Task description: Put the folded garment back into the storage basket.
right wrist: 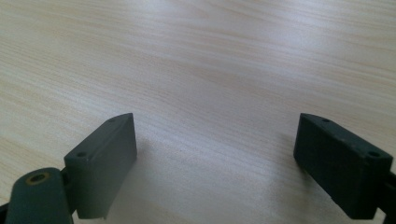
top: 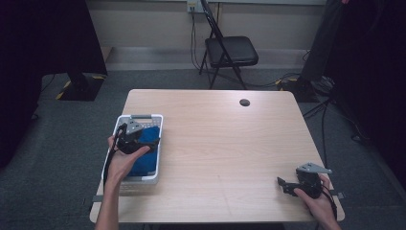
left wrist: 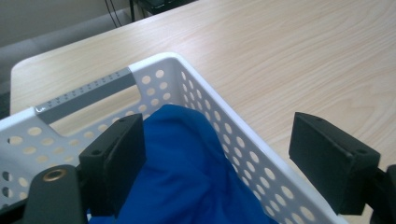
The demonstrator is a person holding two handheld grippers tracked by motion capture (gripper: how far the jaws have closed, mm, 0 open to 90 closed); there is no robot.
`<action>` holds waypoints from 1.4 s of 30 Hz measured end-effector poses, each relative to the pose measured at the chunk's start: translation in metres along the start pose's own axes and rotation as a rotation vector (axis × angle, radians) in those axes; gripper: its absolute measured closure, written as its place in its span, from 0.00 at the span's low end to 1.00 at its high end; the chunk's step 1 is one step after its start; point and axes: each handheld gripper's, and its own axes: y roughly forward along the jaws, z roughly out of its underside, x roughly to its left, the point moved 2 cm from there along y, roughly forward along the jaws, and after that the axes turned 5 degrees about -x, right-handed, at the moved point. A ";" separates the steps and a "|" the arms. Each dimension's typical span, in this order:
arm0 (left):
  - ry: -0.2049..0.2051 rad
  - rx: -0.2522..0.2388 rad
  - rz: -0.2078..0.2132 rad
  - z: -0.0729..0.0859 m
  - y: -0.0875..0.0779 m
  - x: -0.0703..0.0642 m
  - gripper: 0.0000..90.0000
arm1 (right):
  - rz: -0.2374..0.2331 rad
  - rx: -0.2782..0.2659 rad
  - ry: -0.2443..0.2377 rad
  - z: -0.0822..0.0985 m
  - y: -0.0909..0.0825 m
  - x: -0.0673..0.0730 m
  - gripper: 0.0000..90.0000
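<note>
A white perforated basket (top: 139, 117) stands at the table's left edge with a blue cloth (top: 145, 165) bunched inside it. My left gripper (top: 146, 141) hovers over the basket, open. In the left gripper view, the left gripper (left wrist: 217, 123) straddles the basket's (left wrist: 205, 98) side wall: one jaw is over the blue cloth (left wrist: 187, 163), the other is outside above the table. Neither pad presses on anything. My right gripper (top: 283, 184) rests low near the front right corner. Its jaws stand wide open in the right gripper view (right wrist: 215, 120), with bare wood between them.
The light wooden table (top: 215, 143) has a small black round spot (top: 244, 102) near its far edge. A black folding chair (top: 230, 50) stands beyond the table. Dark stands and cables sit on the floor at both far sides.
</note>
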 end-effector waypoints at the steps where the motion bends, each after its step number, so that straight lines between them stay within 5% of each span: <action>1: 0.000 0.000 0.000 0.000 0.000 0.000 0.20 | 0.000 0.000 0.000 0.000 0.000 0.000 0.13; 16: 0.031 -0.043 -0.021 -0.009 -0.015 -0.026 0.17 | 0.000 0.000 0.001 0.000 0.000 0.000 0.13; 26: 0.051 0.002 0.041 -0.010 -0.015 -0.042 0.18 | 0.000 0.000 0.001 0.000 0.000 0.000 0.13; 42: 0.087 -0.036 0.097 -0.019 -0.031 -0.073 0.18 | 0.000 0.000 0.001 0.000 0.000 0.000 0.13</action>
